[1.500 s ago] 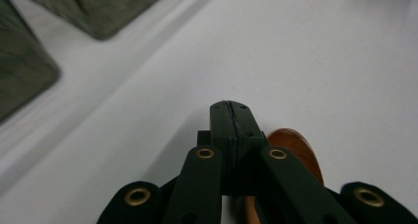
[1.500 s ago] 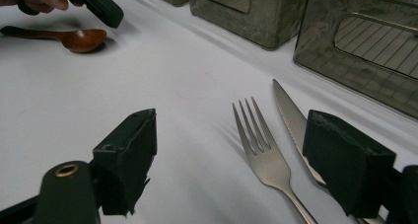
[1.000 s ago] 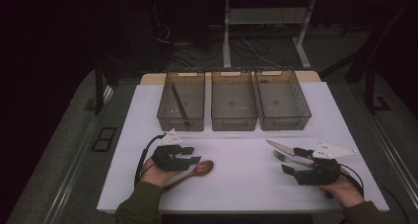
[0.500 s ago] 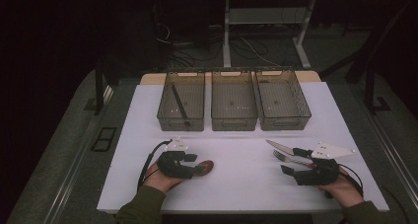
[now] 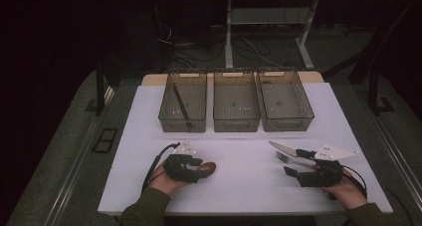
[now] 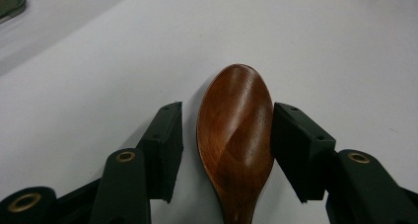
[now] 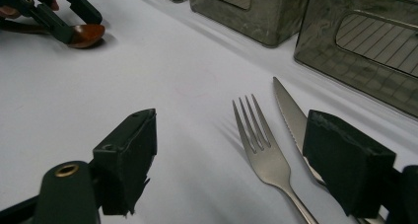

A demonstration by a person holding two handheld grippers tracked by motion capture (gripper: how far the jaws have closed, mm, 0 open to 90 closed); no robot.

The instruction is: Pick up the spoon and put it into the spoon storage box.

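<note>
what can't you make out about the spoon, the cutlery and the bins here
- Wooden spoon handle: cut off by the bottom edge in the left gripper view; under the left gripper and hand in the high view.
- Fork and knife handles: cut off in the right gripper view.
- Dark stick in the left bin: too small to identify.

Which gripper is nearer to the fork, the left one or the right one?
Right. The right gripper has the fork between its open jaws; the left gripper is far across the table, around the spoon.
</note>
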